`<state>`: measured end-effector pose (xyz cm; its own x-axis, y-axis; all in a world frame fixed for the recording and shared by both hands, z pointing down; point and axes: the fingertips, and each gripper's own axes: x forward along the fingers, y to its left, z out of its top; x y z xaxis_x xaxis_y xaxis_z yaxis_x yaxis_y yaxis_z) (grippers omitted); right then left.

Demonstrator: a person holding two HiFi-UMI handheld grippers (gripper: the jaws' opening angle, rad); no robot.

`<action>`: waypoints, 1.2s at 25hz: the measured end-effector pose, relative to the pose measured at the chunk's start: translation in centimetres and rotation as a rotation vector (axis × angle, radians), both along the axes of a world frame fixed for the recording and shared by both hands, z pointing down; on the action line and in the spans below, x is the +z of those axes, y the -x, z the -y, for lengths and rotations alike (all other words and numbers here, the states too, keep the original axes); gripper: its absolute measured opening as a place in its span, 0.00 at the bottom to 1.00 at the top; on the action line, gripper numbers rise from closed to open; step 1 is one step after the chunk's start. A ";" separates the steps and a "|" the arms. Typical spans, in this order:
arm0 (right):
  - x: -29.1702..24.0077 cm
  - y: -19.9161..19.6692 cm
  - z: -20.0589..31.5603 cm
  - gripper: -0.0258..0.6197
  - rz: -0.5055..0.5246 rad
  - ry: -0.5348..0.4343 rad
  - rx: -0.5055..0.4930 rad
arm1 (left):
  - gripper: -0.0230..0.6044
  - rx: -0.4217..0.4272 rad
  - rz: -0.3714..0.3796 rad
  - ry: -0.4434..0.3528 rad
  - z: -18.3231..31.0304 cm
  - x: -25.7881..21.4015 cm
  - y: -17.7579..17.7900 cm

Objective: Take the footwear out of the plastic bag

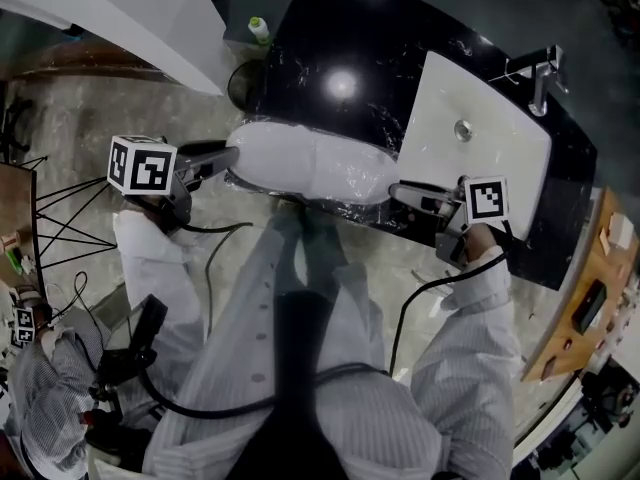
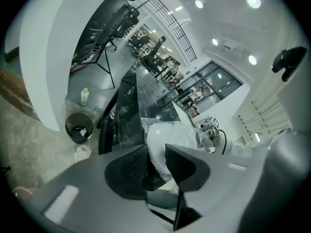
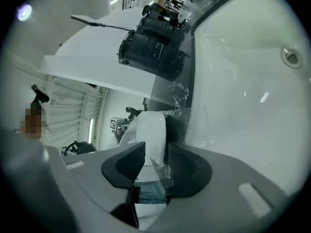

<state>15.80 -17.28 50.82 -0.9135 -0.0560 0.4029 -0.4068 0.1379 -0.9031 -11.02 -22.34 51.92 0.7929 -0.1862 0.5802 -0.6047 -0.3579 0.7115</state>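
Observation:
A white piece of footwear wrapped in a clear plastic bag lies along the front edge of the black counter. My left gripper stands at its left end. In the left gripper view the jaws are apart, and the bagged footwear reaches in between them. My right gripper is at the right end of the bag. Its jaws are spread wide around the footwear and crinkled film, with no clear squeeze on them.
A white sink with a tap is set into the counter on the right. A dark waste bin and a small bottle stand at the counter's far left. Cables trail by the person's legs.

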 end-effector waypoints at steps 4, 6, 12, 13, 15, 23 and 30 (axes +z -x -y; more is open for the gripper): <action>-0.2 1.4 0.8 0.29 -0.010 -0.030 -0.060 | 0.21 0.034 -0.018 0.008 -0.4 0.1 -0.5; -0.7 1.7 0.9 0.29 0.028 -0.020 -0.074 | 0.21 0.035 -0.005 0.002 -0.4 0.0 -0.3; -5.5 3.6 -0.4 0.27 0.243 -0.078 -0.118 | 0.19 0.053 -0.062 -0.098 -0.5 -3.5 -1.5; -6.3 3.9 -0.5 0.26 0.242 -0.108 -0.119 | 0.19 0.051 -0.066 -0.122 -0.5 -4.4 -1.7; -7.9 3.9 -0.4 0.25 0.238 -0.170 -0.102 | 0.19 0.041 -0.079 -0.171 -0.5 -6.3 -1.7; -11.5 1.1 0.4 0.20 0.243 -0.302 0.013 | 0.16 0.042 -0.119 -0.338 0.8 -11.9 -2.9; -12.4 -1.5 0.4 0.20 0.216 -0.355 0.086 | 0.10 0.082 -0.084 -0.397 1.1 -13.3 -3.4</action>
